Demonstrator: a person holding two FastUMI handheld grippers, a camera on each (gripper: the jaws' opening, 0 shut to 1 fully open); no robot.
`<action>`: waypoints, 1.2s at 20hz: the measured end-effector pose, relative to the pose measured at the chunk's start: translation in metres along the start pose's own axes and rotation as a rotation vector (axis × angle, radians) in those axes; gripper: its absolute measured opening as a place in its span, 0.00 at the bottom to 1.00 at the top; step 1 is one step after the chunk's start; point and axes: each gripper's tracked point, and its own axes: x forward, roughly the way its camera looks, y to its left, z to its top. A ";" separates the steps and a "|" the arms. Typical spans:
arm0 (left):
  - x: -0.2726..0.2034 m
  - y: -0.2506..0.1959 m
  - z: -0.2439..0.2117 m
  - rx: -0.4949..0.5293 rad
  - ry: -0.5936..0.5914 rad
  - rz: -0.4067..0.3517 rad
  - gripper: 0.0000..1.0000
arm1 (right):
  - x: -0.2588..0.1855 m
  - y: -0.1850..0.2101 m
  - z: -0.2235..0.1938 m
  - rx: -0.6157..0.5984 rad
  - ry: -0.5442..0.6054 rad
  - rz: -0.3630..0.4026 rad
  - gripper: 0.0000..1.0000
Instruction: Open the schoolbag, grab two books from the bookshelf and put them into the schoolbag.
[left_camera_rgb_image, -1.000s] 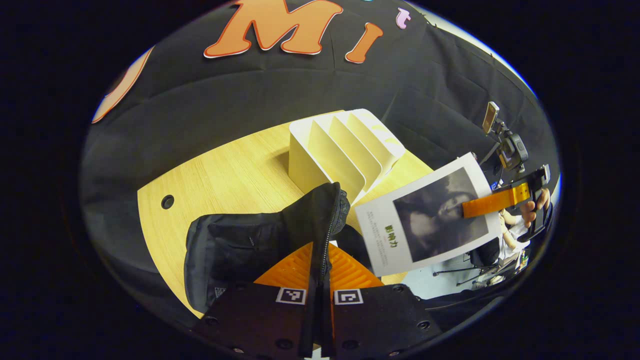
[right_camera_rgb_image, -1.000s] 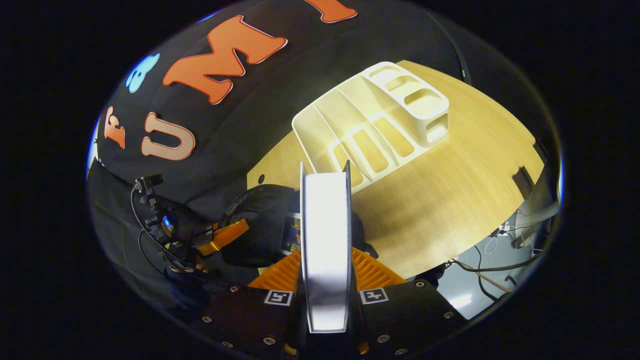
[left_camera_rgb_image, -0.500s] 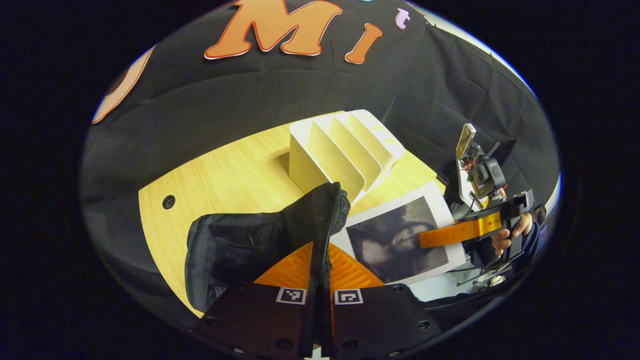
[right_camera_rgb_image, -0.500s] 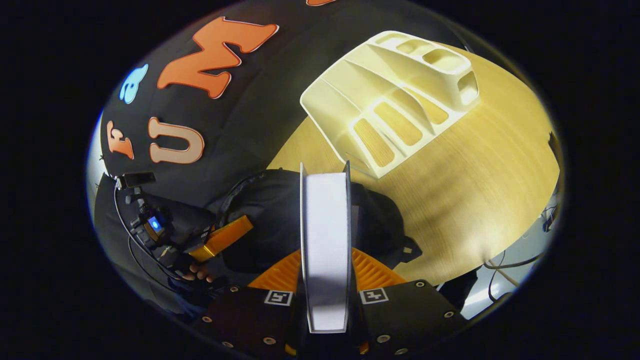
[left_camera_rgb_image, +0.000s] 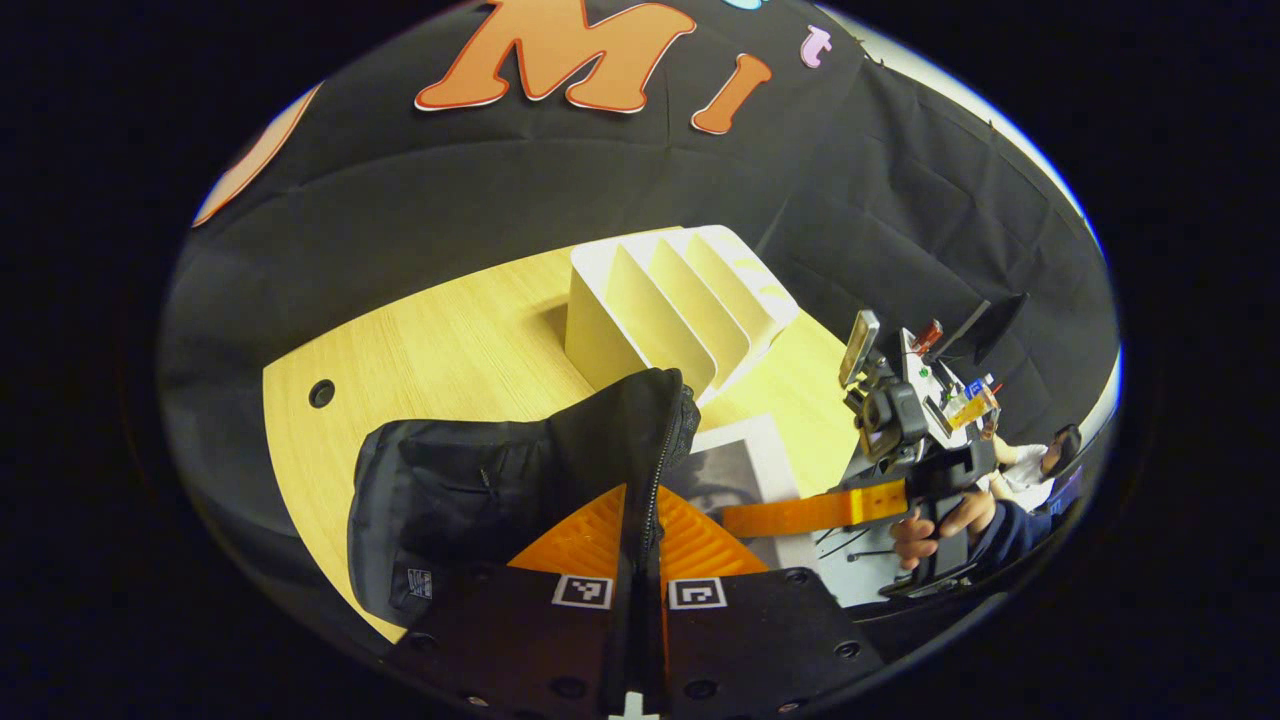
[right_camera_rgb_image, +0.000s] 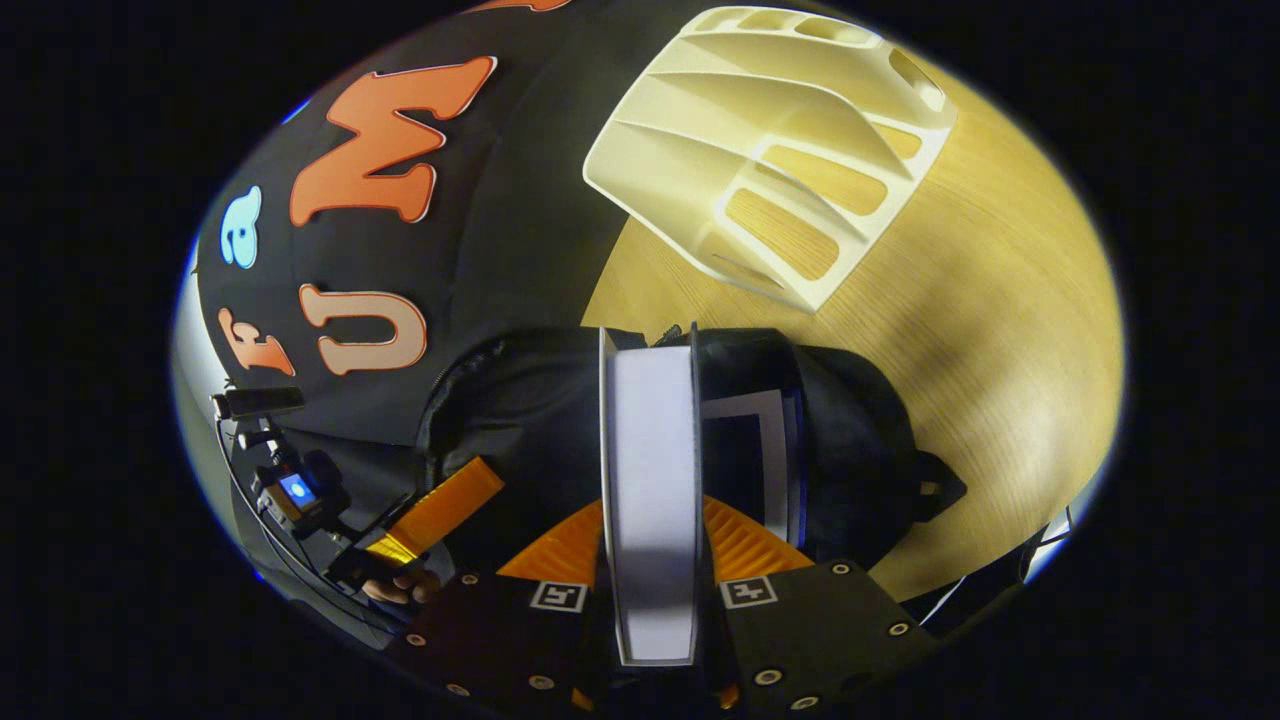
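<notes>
The left gripper (left_camera_rgb_image: 640, 560) is clamped on the bag (left_camera_rgb_image: 480, 500), both fingers pinching the zipper edge of the open flap and holding it up off the table (left_camera_rgb_image: 440, 350). You can see that same gripper from the right gripper view too, down at the lower left, its fingers (right_camera_rgb_image: 440, 505) reaching in to the rim of the bag with a hand (right_camera_rgb_image: 390, 588) behind it.

The right gripper (right_camera_rgb_image: 650, 560) is closed on a book (right_camera_rgb_image: 650, 480), held edge-on so the page block runs straight up the middle of its view. The book sits right over the bag's mouth. From the left gripper view that book (left_camera_rgb_image: 745, 465) shows its pale cover with a dark photo, its near part hidden behind the raised flap, so it looks partway into the opening, but I can't tell how deep. The right gripper's fingers (left_camera_rgb_image: 800, 515) stick out across the cover from the right, with the holding hand (left_camera_rgb_image: 925, 530) just behind.

Inside the bag, just right of the held book in the right gripper view, there's another book (right_camera_rgb_image: 755, 440) with a dark cover and a white border.

Beyond the bag stands the shelf (left_camera_rgb_image: 670, 300), cream coloured, with slanted dividers, near the bag but not touching it. The table is light wood with a round hole (left_camera_rgb_image: 322, 393) near its far left corner.
</notes>
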 end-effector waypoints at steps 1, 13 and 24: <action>0.001 -0.001 0.000 -0.005 -0.003 -0.005 0.07 | 0.007 0.001 -0.003 0.009 0.001 0.008 0.34; 0.003 -0.011 0.004 -0.013 -0.021 -0.045 0.07 | 0.068 -0.007 -0.021 0.045 0.075 -0.005 0.41; 0.026 -0.014 -0.017 -0.030 0.013 0.044 0.07 | 0.009 -0.053 0.018 -0.337 0.093 -0.316 0.79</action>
